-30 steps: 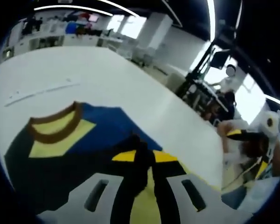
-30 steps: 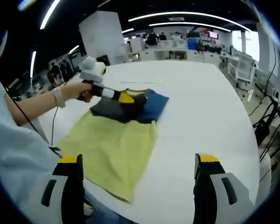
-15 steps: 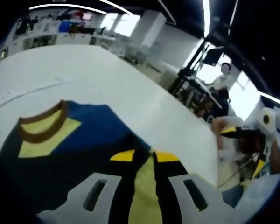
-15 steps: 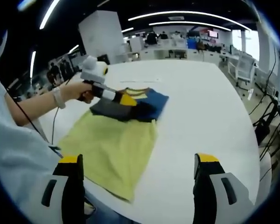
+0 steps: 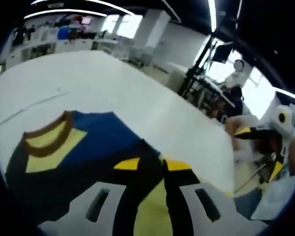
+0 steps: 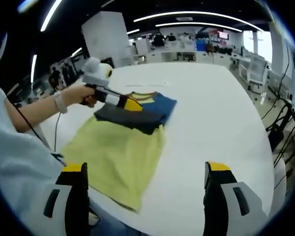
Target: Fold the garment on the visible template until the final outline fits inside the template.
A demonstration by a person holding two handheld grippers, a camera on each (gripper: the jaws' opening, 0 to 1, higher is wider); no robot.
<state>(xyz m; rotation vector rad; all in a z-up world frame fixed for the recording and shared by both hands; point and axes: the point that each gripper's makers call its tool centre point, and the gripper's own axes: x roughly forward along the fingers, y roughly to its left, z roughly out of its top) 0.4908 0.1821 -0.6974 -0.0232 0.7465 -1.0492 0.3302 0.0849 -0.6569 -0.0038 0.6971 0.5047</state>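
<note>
The garment (image 6: 119,156) lies on the white table (image 6: 211,108): a yellow body toward me, with a dark panel (image 6: 130,118) folded over its far end and a blue part (image 6: 161,103) beside it. In the left gripper view the brown collar (image 5: 46,137) and blue cloth (image 5: 105,135) lie just ahead. My left gripper (image 5: 152,164), held in a hand, rests low over the dark fold (image 6: 132,104), with its jaws slightly apart and yellow cloth showing between them. My right gripper (image 6: 145,166) hovers at the near table edge, open wide and empty.
A thin pale strip (image 5: 32,104) lies on the table beyond the collar. The person's forearm (image 6: 39,109) reaches in from the left. Desks and shelves (image 6: 196,49) stand past the far edge, chairs and cables (image 6: 280,123) to the right.
The left gripper carried the dark fold to the right, then drew back left. The fold now lies flat and the jaws stand a little wider. The right gripper stayed still.
</note>
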